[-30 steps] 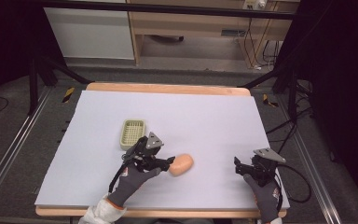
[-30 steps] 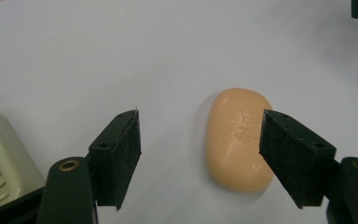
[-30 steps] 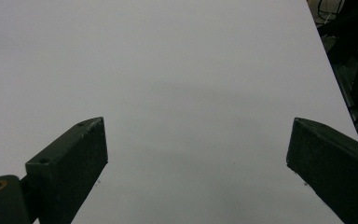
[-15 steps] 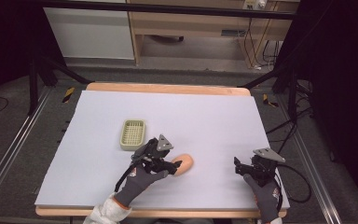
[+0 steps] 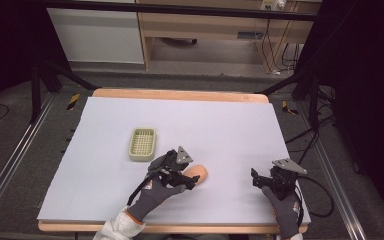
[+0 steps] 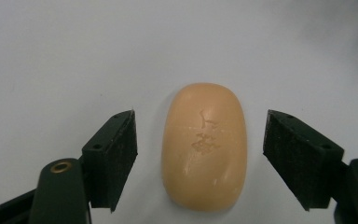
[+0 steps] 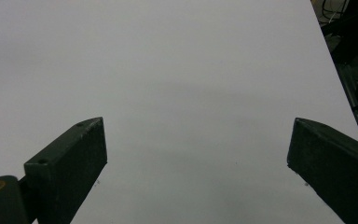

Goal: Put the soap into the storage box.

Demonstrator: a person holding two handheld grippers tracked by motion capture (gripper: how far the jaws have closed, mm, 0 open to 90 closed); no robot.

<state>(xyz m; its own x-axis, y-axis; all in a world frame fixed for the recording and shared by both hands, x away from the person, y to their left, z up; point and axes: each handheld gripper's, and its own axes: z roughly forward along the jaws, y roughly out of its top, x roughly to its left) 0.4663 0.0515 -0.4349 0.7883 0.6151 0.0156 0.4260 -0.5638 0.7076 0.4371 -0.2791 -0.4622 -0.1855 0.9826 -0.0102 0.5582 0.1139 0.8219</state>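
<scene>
The left tool [image 6: 200, 158] has been slid right over the soap [image 6: 204, 147], jaws apart astride the smooth oval bar on the surface [image 5: 230, 125]. The right tool [image 7: 196, 172] is held open, low.

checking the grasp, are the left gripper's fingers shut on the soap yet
Open. In the left gripper view both fingers stand apart from the soap, with bare table showing on each side.

Soap bar [image 6: 204, 147]: a mark is pressed into its top face, two stacked characters or a small emblem, shallow and worn. Shape visible in the left gripper view, not legible. In the high view the soap bar [image 5: 198, 173] is too small to show the mark. No other text, label, brand or number can be read anywhere.
</scene>
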